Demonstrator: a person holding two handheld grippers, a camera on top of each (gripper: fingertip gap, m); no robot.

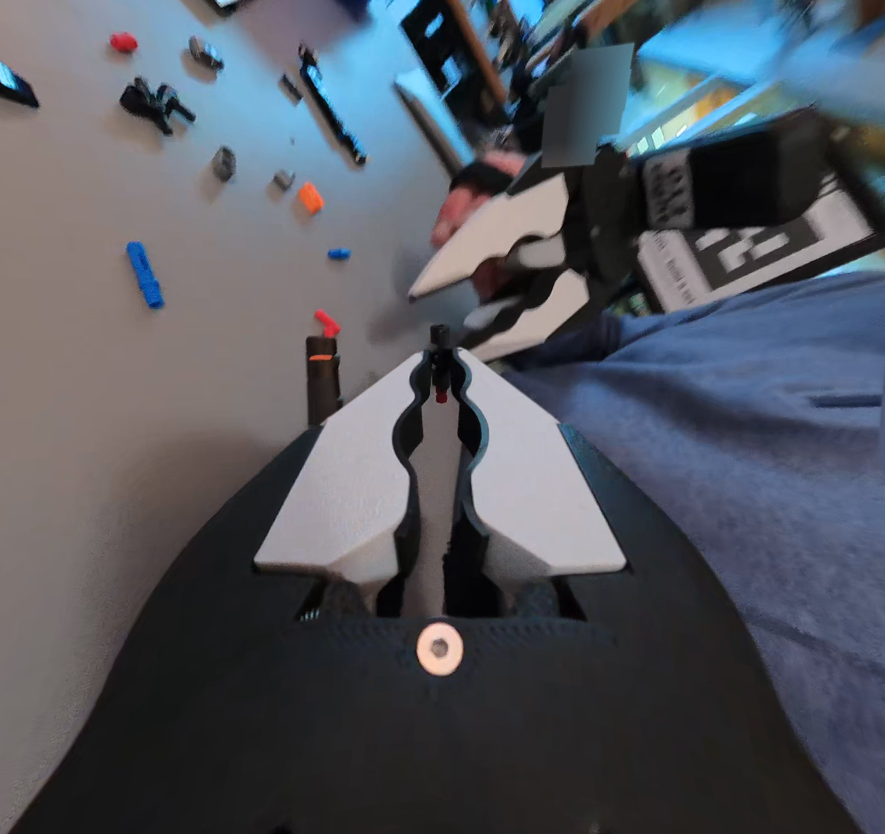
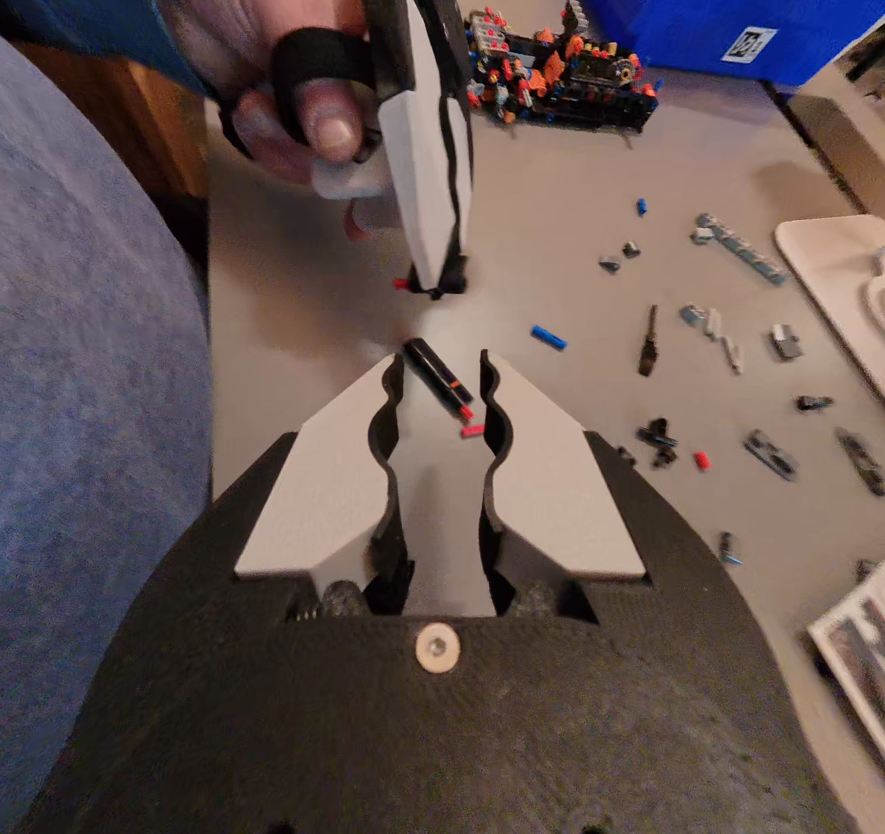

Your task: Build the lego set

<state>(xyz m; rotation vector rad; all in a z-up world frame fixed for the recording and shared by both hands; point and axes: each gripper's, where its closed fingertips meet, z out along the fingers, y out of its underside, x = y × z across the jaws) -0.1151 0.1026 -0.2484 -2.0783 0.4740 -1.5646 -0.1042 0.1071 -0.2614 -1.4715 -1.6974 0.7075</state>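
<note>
My left gripper (image 1: 439,357) is shut on a small black piece with a red end (image 1: 439,339), held above the table. It also shows in the right wrist view (image 2: 433,284), pointing down with the same piece (image 2: 407,283) at its tip. My right gripper (image 2: 440,358) is open and empty, low over the table. A black cylinder piece with an orange band (image 2: 438,382) lies between its fingertips, untouched, and a red pin (image 2: 471,430) lies beside it. The cylinder (image 1: 323,375) and the right gripper (image 1: 440,310) also show in the left wrist view.
A partly built black, orange and red lego model (image 2: 560,74) stands at the back by a blue bin (image 2: 756,11). Loose pieces lie to the right, among them a blue pin (image 2: 548,337). A white tray (image 2: 838,275) and a booklet (image 2: 857,643) lie at the right edge. The grippers are tip to tip, or close to it.
</note>
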